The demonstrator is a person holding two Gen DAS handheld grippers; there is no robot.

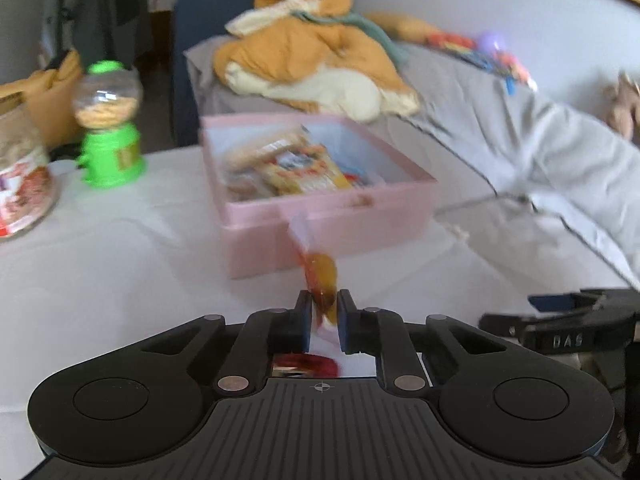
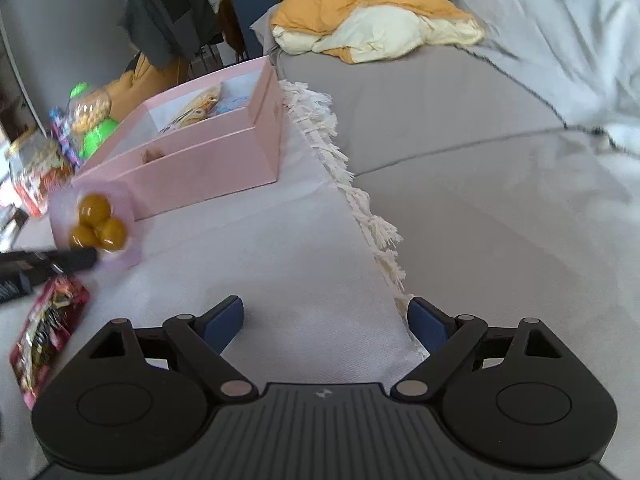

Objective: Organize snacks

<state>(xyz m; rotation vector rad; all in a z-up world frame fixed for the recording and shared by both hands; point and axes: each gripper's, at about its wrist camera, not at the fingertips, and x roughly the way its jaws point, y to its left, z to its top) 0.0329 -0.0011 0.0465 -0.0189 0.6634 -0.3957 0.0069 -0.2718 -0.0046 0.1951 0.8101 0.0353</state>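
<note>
My left gripper (image 1: 324, 312) is shut on a clear snack packet (image 1: 318, 268) of round amber sweets and holds it above the white tablecloth, just in front of the pink box (image 1: 332, 236). The box holds several snack packets (image 1: 296, 168). In the right wrist view the same packet (image 2: 96, 222) hangs from the left gripper's dark fingers (image 2: 72, 259), left of the pink box (image 2: 208, 168). My right gripper (image 2: 326, 324) is open and empty above the cloth near its fringed edge. A red snack packet (image 2: 44, 340) lies on the cloth at the left.
A green candy dispenser (image 1: 108, 128) and a glass jar (image 1: 20, 184) stand on the table's left. A grey sofa (image 2: 500, 160) with orange and cream bedding (image 1: 312, 64) runs along the right. The cloth's fringe (image 2: 360, 200) marks the table's right edge.
</note>
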